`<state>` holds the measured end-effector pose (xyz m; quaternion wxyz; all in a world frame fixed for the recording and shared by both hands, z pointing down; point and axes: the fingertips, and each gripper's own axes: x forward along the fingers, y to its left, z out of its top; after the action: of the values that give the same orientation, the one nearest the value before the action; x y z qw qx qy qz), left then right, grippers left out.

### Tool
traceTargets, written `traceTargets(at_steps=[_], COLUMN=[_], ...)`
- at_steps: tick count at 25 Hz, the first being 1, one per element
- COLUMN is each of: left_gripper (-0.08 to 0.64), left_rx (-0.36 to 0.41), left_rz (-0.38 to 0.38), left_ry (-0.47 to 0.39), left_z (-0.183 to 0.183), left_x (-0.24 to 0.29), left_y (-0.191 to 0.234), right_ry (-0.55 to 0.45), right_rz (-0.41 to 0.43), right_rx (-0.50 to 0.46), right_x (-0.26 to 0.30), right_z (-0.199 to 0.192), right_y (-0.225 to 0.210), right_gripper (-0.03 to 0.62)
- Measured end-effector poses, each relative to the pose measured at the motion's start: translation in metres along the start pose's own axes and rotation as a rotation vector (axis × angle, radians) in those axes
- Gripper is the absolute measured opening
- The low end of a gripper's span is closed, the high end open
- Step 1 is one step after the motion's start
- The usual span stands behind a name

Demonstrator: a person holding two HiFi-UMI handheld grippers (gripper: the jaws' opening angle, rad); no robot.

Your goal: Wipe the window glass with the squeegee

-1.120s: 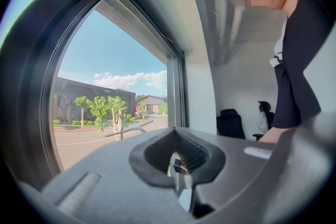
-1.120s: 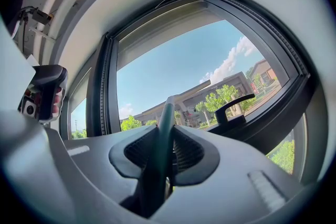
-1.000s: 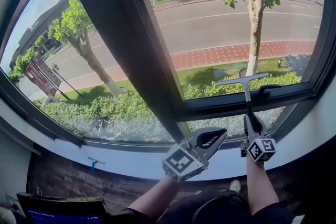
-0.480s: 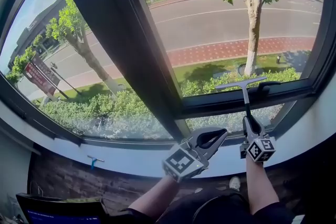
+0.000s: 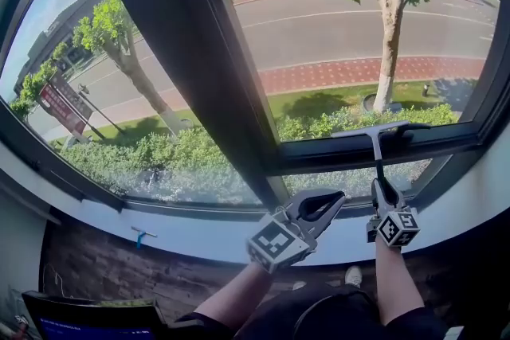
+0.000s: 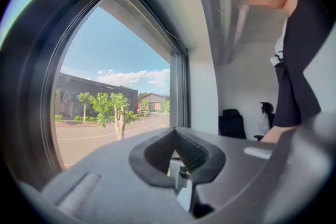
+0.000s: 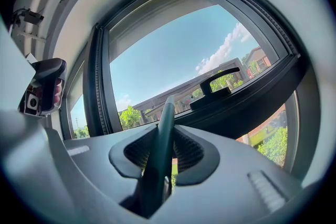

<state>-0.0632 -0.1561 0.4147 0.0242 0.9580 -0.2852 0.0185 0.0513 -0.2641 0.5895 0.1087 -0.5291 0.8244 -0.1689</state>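
Glass: right-hand window glass [image 5: 358, 36], the largest item, fills the head view from 12 to 3 o'clock, with road, trees and hedge showing through it. Dark metal: upright frame post [image 5: 199, 68] running from 11 down to 6 o'clock, dividing this pane from the left one, and the lower frame rail [image 5: 335, 155] crossing at 3 o'clock. Pale sill [image 5: 199, 239] below, curving from 9 round to 4 o'clock. Squeegee [image 5: 376, 159]: long axis of the handle runs 6 to 12 o'clock, straight up from its holder. The blade sits crosswise, 9 to 3 o'clock and a little higher at the 3 end, low on the right pane just above the rail and just beside the black window handle [image 5: 410, 129]. Whether the blade presses on the glass cannot be told. Right gripper [image 5: 382, 191]: clenched on the squeegee handle, which stands dark between its pads in the right gripper view, so the blade lies at 12 o'clock from it. Left gripper [image 5: 319, 207]: at 9 o'clock of the right one, over the sill, jaws closed with nothing between them, pointing toward 1 o'clock. Judgement: the right hand alone carries the tool, and nearly all of the pane lies toward 12 o'clock of the blade, so the next stroke would call for a lift that way along the handle's own axis.
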Motion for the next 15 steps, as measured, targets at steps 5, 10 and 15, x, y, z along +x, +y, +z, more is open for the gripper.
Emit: traceTargets(at_steps=[5,10,15], left_gripper=[0.003,0.003,0.003], left_rx=[-0.009,-0.004,-0.007], left_rz=[0.003,0.015,0.012], left_ry=[-0.016,-0.008,-0.014], left_z=[0.0013,0.0011,0.0014], left_x=[-0.0004,-0.0035,-0.0032], left_y=[0.0014,0.0044,0.0042], right_ry=[0.02,0.026,0.028], right_rz=[0.005,0.003,0.001], right_rx=[-0.016,-0.019,-0.034], right_x=[-0.0012,-0.0006,-0.0007], right_z=[-0.0036,-0.0037,0.001], right_y=[-0.0024,-0.0026,-0.0014], right_gripper=[0.1,0.1,0.1])
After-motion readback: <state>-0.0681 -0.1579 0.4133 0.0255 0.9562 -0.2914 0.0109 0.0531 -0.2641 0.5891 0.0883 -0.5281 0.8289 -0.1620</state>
